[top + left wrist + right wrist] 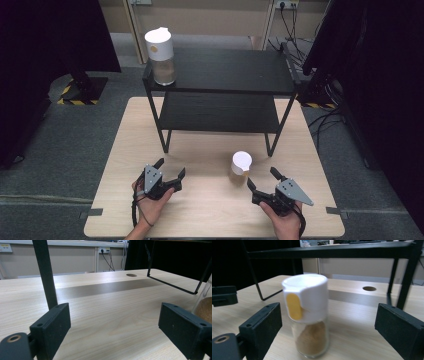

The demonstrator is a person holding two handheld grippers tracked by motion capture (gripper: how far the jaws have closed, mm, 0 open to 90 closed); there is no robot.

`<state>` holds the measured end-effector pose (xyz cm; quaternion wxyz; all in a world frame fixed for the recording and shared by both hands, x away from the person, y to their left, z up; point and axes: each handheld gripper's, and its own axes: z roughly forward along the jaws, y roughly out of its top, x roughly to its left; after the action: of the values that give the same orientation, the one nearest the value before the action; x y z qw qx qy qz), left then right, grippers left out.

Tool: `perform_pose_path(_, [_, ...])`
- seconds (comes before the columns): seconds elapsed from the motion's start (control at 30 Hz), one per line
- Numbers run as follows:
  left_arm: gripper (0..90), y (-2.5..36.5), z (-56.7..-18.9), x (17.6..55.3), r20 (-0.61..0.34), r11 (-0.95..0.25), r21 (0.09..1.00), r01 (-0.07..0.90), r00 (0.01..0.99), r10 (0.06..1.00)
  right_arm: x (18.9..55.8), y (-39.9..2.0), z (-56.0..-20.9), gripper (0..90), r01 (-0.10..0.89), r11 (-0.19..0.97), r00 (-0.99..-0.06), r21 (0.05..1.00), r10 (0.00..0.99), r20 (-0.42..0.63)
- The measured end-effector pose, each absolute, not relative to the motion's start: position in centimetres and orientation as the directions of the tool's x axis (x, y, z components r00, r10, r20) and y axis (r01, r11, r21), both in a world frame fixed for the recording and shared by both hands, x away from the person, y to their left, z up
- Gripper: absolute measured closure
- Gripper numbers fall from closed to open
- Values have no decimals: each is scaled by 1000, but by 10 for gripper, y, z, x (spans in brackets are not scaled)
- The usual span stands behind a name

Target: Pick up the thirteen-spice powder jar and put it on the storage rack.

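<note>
A small glass spice jar [241,164] with a white lid and brown powder stands upright on the wooden table [210,210], in front of the black shelf. My right gripper [262,177] is open just short of it, to the jar's near right. In the right gripper view the jar [308,315] stands close ahead between the spread jaws of that gripper [329,317], untouched. My left gripper [170,168] is open over bare table at the near left; its own view shows the gripper [117,322] with nothing between the jaws and the jar's edge [203,305] at far right.
A black two-tier shelf [225,75] stands on the far half of the table, its front legs [45,272] close ahead of the grippers. A taller white-lidded jar [160,55] sits on its top tier at the left. Dark curtains flank the table.
</note>
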<state>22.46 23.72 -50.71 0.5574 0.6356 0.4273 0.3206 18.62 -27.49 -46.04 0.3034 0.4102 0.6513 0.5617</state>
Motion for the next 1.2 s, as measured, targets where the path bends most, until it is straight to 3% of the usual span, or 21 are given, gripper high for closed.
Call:
perform_pose_path(0.47, [104,237,-507,224,-64,-18,983,182,432,900,214,-244,-455,110,195,49,-510,980,858,59])
perform_pose_path(1.2, [103,237,-508,224,-59,-21,984,178,433,900,228,-221,-463,302,211,86,-473,974,881,24])
